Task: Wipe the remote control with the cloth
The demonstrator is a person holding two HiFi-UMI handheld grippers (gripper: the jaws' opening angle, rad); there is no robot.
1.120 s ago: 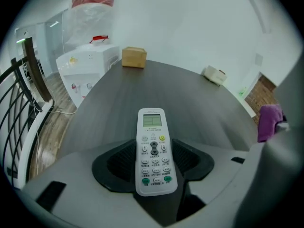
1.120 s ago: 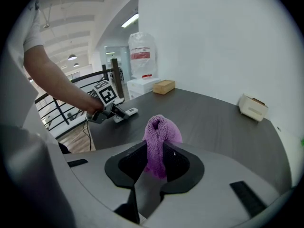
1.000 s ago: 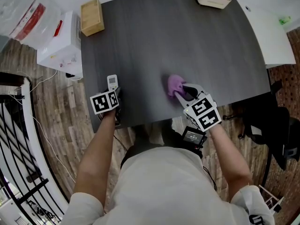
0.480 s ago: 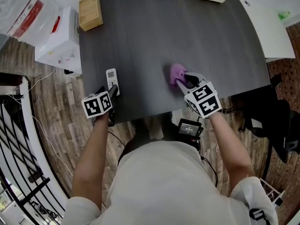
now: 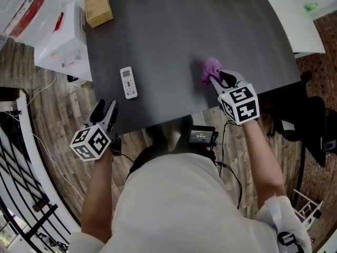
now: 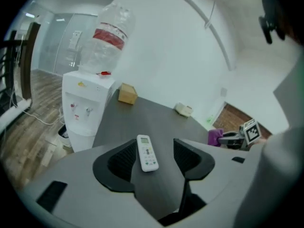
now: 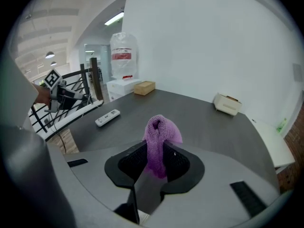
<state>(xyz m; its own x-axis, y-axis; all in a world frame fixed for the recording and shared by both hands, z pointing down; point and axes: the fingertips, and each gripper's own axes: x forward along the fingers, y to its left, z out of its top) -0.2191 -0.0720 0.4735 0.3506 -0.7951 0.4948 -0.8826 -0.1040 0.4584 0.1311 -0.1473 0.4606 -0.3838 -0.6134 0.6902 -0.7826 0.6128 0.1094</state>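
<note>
Left hand-held gripper (image 5: 104, 108) just opened: jaws spread, empty, aimed at the white rectangular remote control (image 5: 128, 82), which lies flat, buttons up, on the dark grey tabletop (image 5: 174, 30). Right hand-held gripper (image 5: 222, 80) pinches the bunched purple knit cloth (image 5: 210, 67), leaving a wad sticking out to wipe with.

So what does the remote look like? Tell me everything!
The remote control is white, slim and rectangular, with a small screen at its far end and little buttons below. It lies flat, face up, near the left edge of the dark table. Only the table touches it; the open left gripper is apart from it.
</note>
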